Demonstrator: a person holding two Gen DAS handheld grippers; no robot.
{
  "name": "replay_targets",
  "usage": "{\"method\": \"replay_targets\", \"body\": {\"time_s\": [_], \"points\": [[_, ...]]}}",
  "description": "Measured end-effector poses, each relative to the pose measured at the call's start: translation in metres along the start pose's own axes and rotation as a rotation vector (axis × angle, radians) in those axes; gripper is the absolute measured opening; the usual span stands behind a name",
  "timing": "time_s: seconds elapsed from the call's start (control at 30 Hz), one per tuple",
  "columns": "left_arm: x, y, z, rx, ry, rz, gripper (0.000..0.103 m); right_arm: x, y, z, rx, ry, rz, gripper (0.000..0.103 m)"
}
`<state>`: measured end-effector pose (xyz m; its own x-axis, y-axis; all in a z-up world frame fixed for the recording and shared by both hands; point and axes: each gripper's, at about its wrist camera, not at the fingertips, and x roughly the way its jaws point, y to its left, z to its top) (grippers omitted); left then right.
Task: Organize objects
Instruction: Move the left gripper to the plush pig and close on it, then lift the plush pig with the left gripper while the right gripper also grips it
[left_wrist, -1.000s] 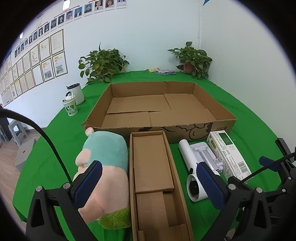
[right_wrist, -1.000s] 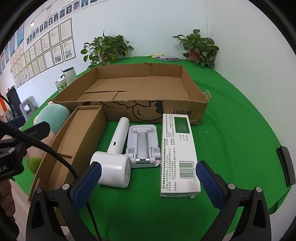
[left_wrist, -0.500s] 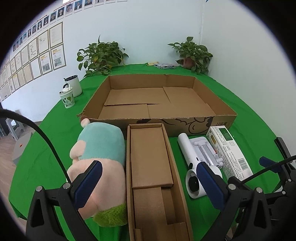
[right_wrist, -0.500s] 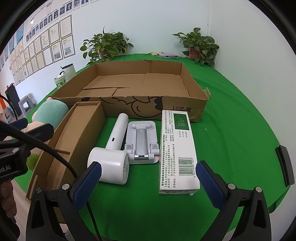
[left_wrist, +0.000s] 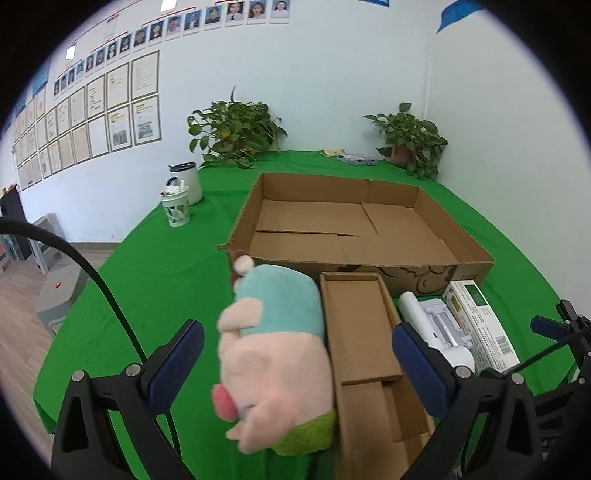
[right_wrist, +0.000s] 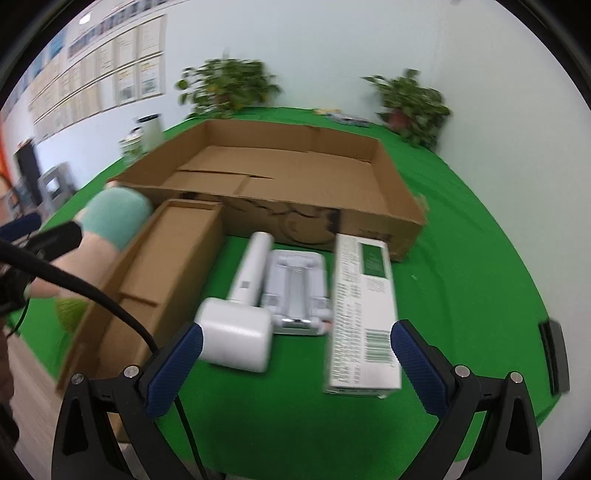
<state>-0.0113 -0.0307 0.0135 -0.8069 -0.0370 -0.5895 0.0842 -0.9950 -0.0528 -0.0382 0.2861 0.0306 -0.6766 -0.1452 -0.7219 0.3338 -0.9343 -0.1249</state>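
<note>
A pink and teal plush toy (left_wrist: 277, 354) lies on the green table left of a narrow open cardboard box (left_wrist: 365, 347). My left gripper (left_wrist: 295, 365) is open, its fingers on either side of the plush and the narrow box, not touching. My right gripper (right_wrist: 293, 365) is open above a white hair dryer (right_wrist: 240, 314), a grey folding stand (right_wrist: 295, 291) and a white and green carton (right_wrist: 364, 310). A large shallow cardboard tray (left_wrist: 354, 221) stands behind them; it also shows in the right wrist view (right_wrist: 280, 166).
Two cups (left_wrist: 177, 206) stand at the back left of the table. Potted plants (left_wrist: 232, 133) (left_wrist: 410, 136) stand at the far edge against the wall. The table's green edge (left_wrist: 74, 332) drops off to the left. A black cable (left_wrist: 92, 273) hangs across the left.
My left gripper has swung left, so the plush now lies between its fingers. My right gripper has moved forward toward the hair dryer and the carton; its view is blurred.
</note>
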Motion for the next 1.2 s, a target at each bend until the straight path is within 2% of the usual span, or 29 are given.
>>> {"method": "replay_targets", "body": {"time_s": [0.1,0.23,0.3,0.33,0.4,0.57,0.7,0.8,0.87,1.0,1.2], "points": [[-0.007,0.034,0.003,-0.042,-0.007,0.037,0.101,-0.022,0.041,0.015,-0.108,-0.017,0.138,0.102],[-0.005,0.07,0.005,-0.085,0.02,0.084,0.101,-0.057,0.085,0.028,-0.181,-0.037,0.438,0.102],[0.003,0.081,0.005,-0.105,0.044,0.058,0.101,-0.063,0.09,0.03,-0.174,-0.024,0.549,0.102],[0.008,0.084,0.004,-0.116,0.059,0.035,0.101,-0.062,0.092,0.03,-0.166,-0.02,0.574,0.102],[0.025,0.084,0.0,-0.136,0.116,-0.023,0.101,-0.048,0.091,0.028,-0.152,0.004,0.541,0.102],[0.059,0.066,-0.018,-0.139,0.226,-0.198,0.101,0.016,0.071,0.014,-0.121,0.147,0.318,0.102],[0.076,0.051,-0.034,-0.14,0.285,-0.263,0.101,0.032,0.069,0.009,-0.183,0.137,0.166,0.102],[0.081,0.043,-0.046,-0.134,0.302,-0.29,0.097,0.028,0.073,0.012,-0.234,0.088,0.121,0.102],[0.08,0.04,-0.051,-0.113,0.287,-0.274,0.09,0.021,0.083,0.013,-0.297,0.033,0.109,0.102],[0.075,0.046,-0.055,-0.118,0.258,-0.297,0.081,0.011,0.107,0.024,-0.428,-0.096,0.121,0.101],[0.058,0.066,-0.064,-0.164,0.252,-0.307,0.074,0.006,0.144,0.039,-0.497,-0.198,0.248,0.101]]}}
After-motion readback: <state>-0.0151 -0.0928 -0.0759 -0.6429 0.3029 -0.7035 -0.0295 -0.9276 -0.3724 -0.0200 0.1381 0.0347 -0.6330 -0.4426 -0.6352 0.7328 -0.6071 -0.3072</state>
